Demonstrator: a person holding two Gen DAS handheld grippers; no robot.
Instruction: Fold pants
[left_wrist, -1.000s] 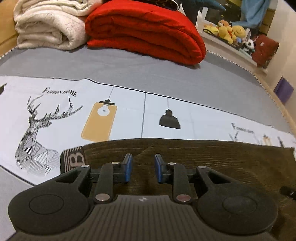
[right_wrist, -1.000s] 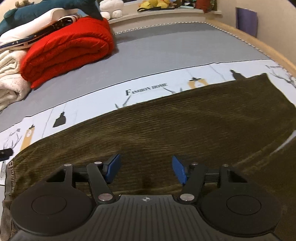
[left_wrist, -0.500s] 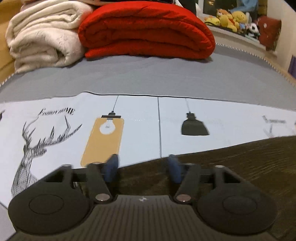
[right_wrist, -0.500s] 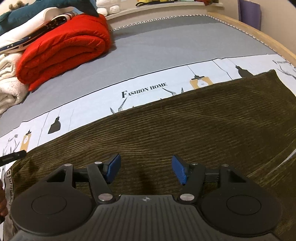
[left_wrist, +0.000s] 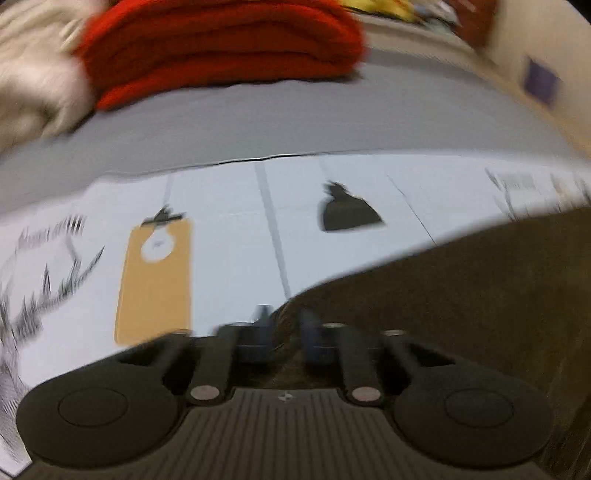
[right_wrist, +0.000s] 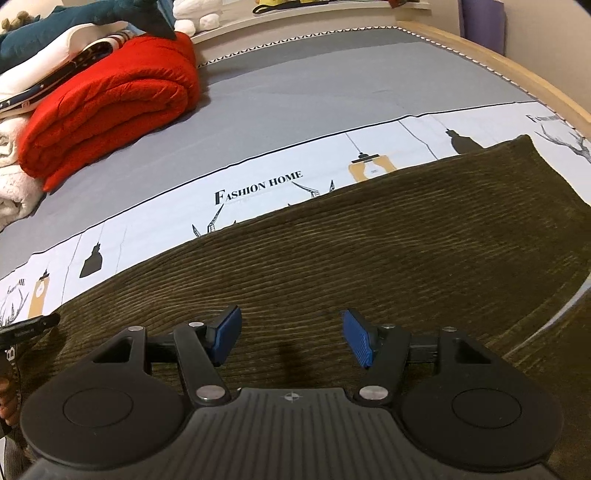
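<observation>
The left hand-held gripper (left_wrist: 284, 332) has just closed and pinches the edge of the pants (left_wrist: 461, 295); the right hand-held gripper (right_wrist: 291, 336) stays spread above them.

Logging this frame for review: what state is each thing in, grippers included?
left gripper: shut on the pants' edge, jaws just closed on the fabric; view blurred.
right gripper: open, nothing between its pads, over the pants.
pants: spread flat on the printed sheet, not yet folded.
printed sheet: lying flat under the pants.
red blanket: folded, stacked at the far side.
cream blanket: folded beside the red one.
</observation>
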